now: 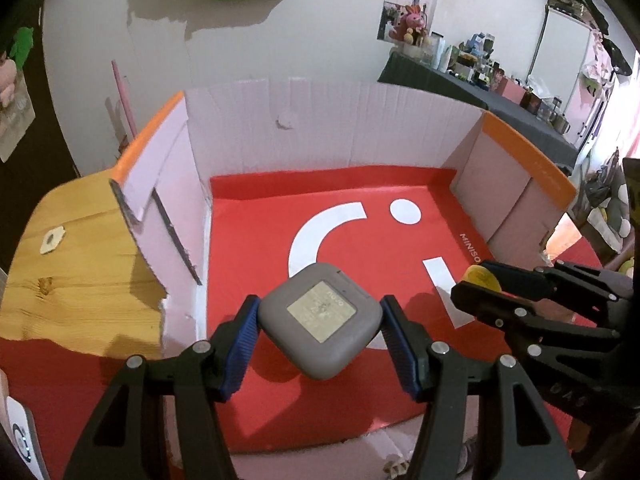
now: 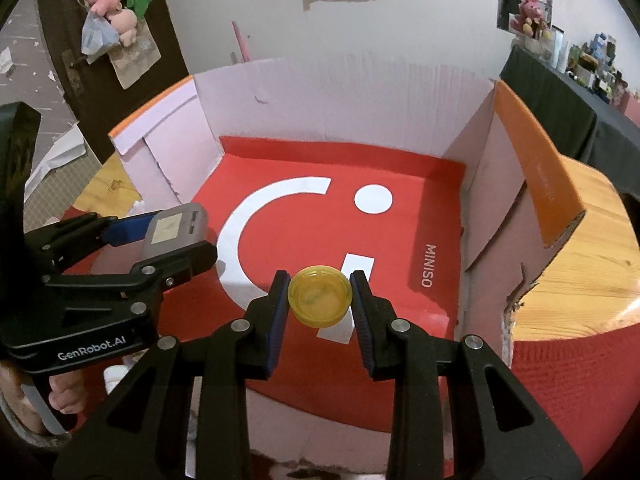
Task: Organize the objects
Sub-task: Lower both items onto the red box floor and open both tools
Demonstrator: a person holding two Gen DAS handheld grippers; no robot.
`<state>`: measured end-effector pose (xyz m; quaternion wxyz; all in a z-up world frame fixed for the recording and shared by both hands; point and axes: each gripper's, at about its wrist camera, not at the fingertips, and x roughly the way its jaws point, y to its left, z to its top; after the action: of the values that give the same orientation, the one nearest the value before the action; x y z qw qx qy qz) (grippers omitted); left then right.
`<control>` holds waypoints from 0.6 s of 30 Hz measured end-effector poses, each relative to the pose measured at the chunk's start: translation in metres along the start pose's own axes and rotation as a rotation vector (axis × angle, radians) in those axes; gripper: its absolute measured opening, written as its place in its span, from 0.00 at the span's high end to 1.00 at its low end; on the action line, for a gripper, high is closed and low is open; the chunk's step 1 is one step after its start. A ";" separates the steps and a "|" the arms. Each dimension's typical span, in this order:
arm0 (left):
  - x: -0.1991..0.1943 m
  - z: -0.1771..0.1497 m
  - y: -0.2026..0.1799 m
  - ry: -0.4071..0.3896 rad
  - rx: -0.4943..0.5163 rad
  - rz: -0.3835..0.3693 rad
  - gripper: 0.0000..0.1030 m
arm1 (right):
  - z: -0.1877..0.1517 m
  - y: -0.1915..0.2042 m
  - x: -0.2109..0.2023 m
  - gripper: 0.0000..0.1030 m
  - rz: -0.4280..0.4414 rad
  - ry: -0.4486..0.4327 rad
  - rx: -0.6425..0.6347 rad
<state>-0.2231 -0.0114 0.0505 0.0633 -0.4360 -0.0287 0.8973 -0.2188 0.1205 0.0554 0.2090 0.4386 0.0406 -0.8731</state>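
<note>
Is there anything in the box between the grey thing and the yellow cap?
No. In the right wrist view, only the bare red liner with its white logo lies between the grey case and the yellow cap. The left gripper's near finger partly covers the case.

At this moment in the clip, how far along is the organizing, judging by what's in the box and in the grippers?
Nothing looks placed yet: the cardboard box shows only its red liner. In hand: the left gripper clamps a gray square case, and the right gripper clamps a yellow cap, both held over the box. Left to do: lower and release both items inside.
</note>
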 end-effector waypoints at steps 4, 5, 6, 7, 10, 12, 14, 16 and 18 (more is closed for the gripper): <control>0.005 -0.002 0.001 0.016 -0.002 -0.001 0.40 | -0.002 -0.001 0.005 0.72 -0.010 0.017 -0.001; 0.006 -0.002 0.001 0.022 -0.002 -0.001 0.40 | -0.002 -0.001 0.006 0.72 -0.014 0.019 -0.001; 0.007 -0.003 0.001 0.026 0.000 0.000 0.40 | -0.002 -0.002 0.007 0.72 -0.016 0.022 0.000; 0.007 -0.003 0.001 0.026 0.006 0.005 0.40 | -0.002 -0.003 0.007 0.72 -0.018 0.024 0.001; 0.008 -0.004 -0.001 0.033 0.016 0.001 0.40 | -0.004 -0.004 0.010 0.72 -0.023 0.034 0.005; 0.010 -0.004 -0.002 0.045 0.017 -0.009 0.40 | -0.005 -0.005 0.012 0.72 -0.023 0.043 0.006; 0.015 -0.006 -0.002 0.065 0.009 -0.028 0.40 | -0.006 -0.006 0.014 0.72 -0.022 0.050 0.007; 0.021 -0.008 -0.002 0.085 0.001 -0.037 0.40 | -0.007 -0.007 0.015 0.72 -0.020 0.056 0.009; 0.021 -0.009 -0.003 0.076 0.011 -0.024 0.40 | -0.008 -0.008 0.017 0.72 -0.018 0.062 0.013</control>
<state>-0.2286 -0.0051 0.0289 0.0777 -0.4689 -0.0266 0.8794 -0.2249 0.1245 0.0366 0.1967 0.4665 0.0453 -0.8612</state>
